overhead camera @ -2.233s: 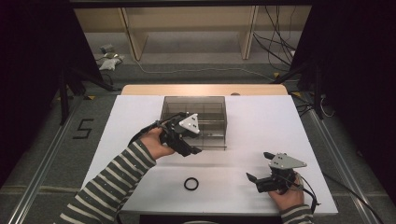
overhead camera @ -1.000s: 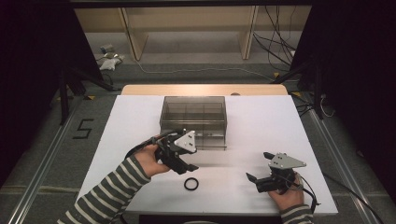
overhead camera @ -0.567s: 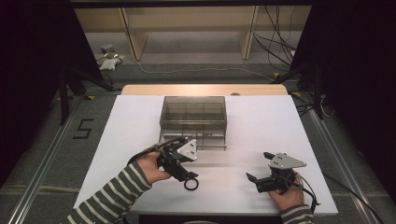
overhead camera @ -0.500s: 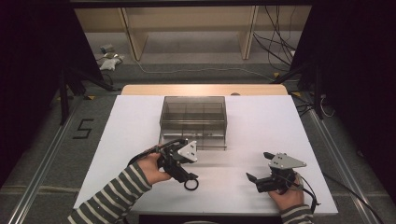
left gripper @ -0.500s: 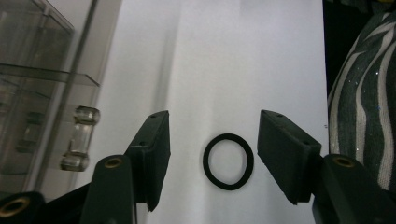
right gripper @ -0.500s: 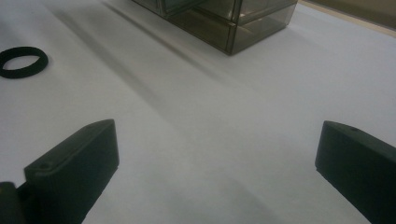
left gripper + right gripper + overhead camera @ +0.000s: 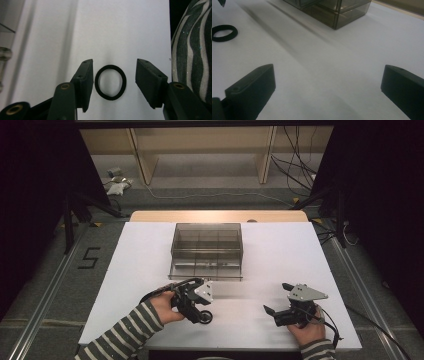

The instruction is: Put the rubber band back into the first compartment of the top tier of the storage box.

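Observation:
A black rubber ring lies flat on the white table, near its front edge. My left gripper points down over the ring and straddles it. Its jaws have just been closing, with the ring between them. In the left gripper view one pad stands just beside the ring, while the other pad is clearly apart from it. My right gripper rests low at the front right, open wide with bare table between its jaws. The ring also lies far left in the right gripper view.
A smoky clear box with several compartments stands mid-table, behind the left gripper, and its corner is ahead of the right gripper. A striped sleeve lies at the right of the left gripper view. Floor with cables lies beyond the table.
My left gripper has come down from in front of the box toward the table's front and now stands over the ring. The right gripper has stayed put.

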A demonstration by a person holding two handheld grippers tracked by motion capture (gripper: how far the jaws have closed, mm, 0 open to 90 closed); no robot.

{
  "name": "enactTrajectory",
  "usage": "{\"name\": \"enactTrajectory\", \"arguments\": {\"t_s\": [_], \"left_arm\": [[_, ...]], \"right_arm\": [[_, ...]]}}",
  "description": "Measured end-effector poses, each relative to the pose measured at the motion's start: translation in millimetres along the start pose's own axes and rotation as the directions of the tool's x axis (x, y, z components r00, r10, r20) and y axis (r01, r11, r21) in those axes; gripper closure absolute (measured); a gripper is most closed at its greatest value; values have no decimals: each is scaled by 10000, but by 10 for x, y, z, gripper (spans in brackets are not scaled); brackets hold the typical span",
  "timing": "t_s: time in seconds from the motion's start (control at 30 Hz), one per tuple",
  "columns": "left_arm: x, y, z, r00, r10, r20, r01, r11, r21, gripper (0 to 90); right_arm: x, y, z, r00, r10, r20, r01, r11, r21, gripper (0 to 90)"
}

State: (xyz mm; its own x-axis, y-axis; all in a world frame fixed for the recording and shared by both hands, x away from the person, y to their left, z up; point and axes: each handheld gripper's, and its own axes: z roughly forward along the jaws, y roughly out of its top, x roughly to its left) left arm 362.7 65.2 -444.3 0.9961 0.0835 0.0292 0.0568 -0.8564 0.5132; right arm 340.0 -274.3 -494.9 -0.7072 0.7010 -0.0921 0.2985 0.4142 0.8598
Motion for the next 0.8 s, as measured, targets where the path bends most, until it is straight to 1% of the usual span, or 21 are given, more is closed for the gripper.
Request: {"name": "enactTrajectory", "arguments": {"t_s": [0.1,0.2,0.33,0.57,0.67,0.8], "left_arm": [[-16,-11,48,9999,97,95,-98,9998,171,497],[-38,-17,84,9999,73,139,-77,9997,233,510],[-61,-27,137,9996,163,249,-176,9984,534,523],[-84,-53,209,9997,106,236,-125,9966,819,546],[-97,-66,230,9996,88,286,-112,9965,834,558],[-115,-80,256,9994,199,276,-225,9948,992,583]], "right_arm": [[0,0,0,10000,-7,3,7,10000,0,6],[0,0,0,10000,-10,1,10,10000,0,6],[1,0,1,10000,-8,-3,8,10000,3,6],[1,0,1,10000,-20,3,20,10000,10,6],[2,0,1,10000,-17,0,17,10000,24,6],[2,0,1,10000,-20,3,20,10000,22,6]]}}
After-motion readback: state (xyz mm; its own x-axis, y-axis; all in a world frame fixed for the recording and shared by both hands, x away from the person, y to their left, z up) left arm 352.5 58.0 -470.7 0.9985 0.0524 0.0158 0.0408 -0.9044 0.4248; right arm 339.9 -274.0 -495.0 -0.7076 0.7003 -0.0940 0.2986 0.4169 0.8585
